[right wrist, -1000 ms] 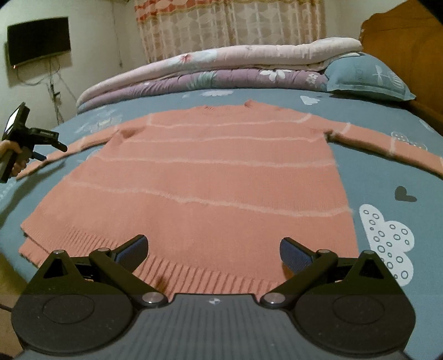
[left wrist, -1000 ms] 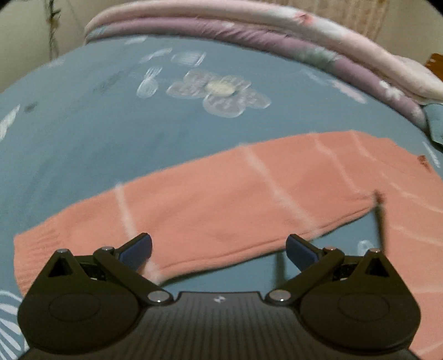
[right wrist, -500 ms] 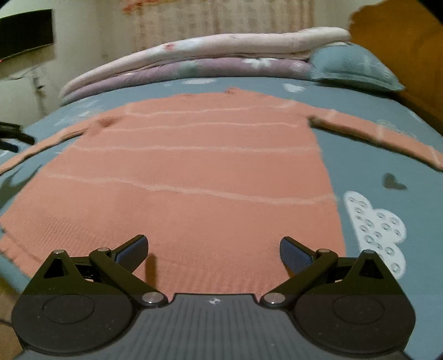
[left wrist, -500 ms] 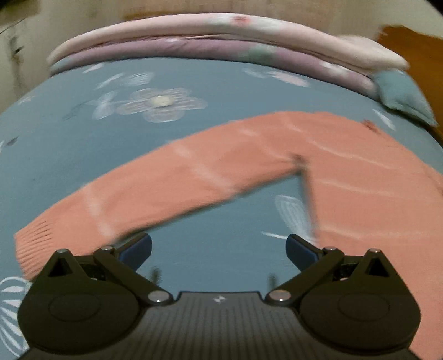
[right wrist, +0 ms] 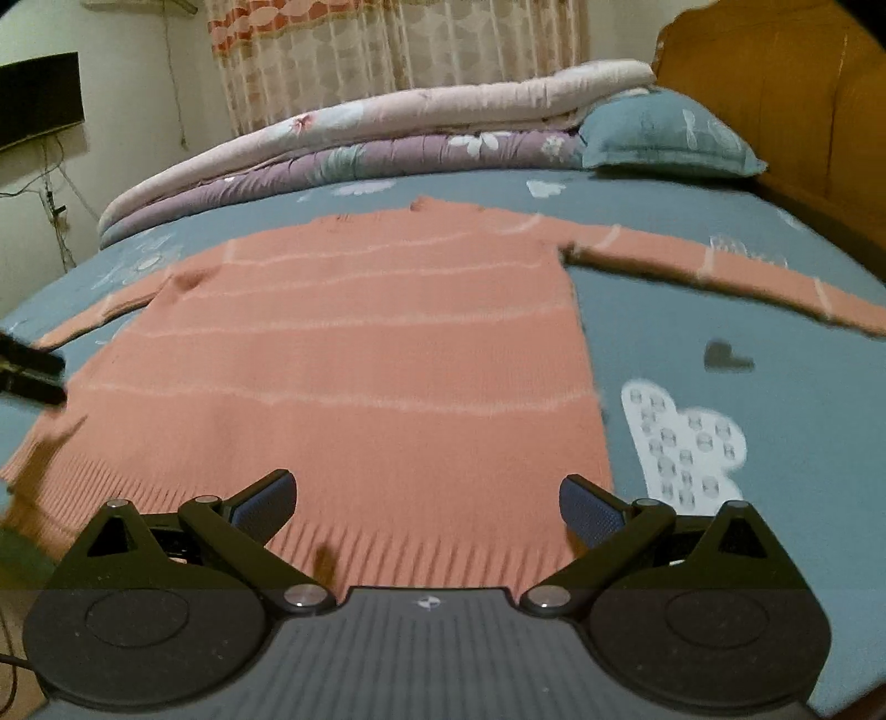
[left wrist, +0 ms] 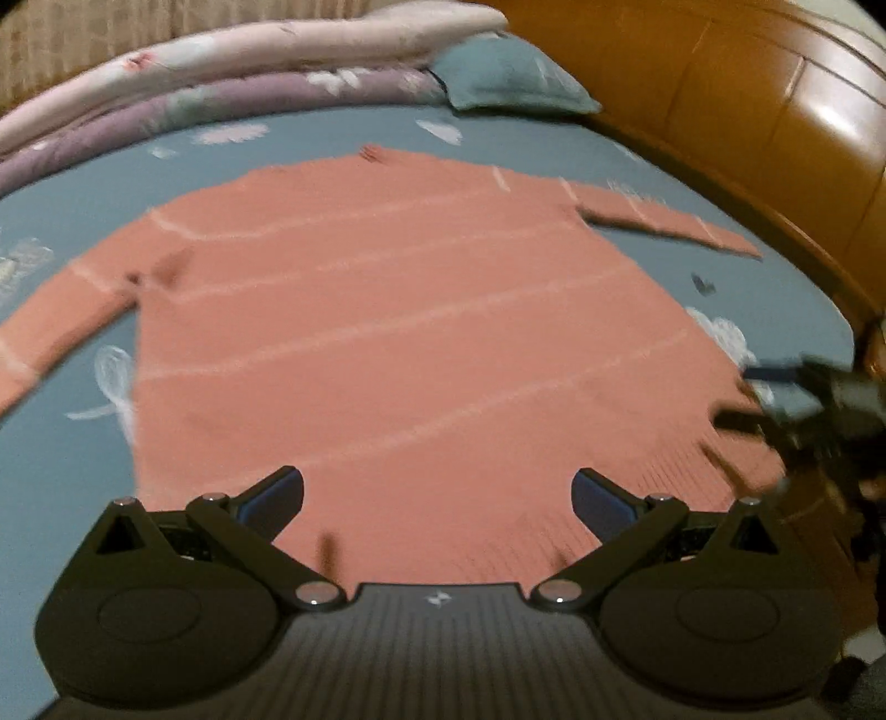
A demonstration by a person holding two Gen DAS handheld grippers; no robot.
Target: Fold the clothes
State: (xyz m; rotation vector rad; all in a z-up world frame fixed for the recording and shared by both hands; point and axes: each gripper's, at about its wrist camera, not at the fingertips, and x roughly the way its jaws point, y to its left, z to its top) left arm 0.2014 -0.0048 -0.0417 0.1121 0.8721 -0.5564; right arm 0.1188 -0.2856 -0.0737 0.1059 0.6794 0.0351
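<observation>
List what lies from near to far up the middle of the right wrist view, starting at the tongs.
Open right tongs → ribbed hem of the salmon-pink knit sweater with pale stripes → its neckline → blue-grey printed bedsheet → folded purple floral quilt → folded pink quilt on top → patterned curtain.

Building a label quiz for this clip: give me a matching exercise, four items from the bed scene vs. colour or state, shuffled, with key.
Column 1:
1. sweater
2. pillow
3. headboard
4. right gripper

Column 2:
A. blue-grey, at the head of the bed
B. open, holding nothing
C. salmon pink, spread flat with sleeves out
D. orange-brown wood

Pairs: 1-C, 2-A, 3-D, 4-B
</observation>
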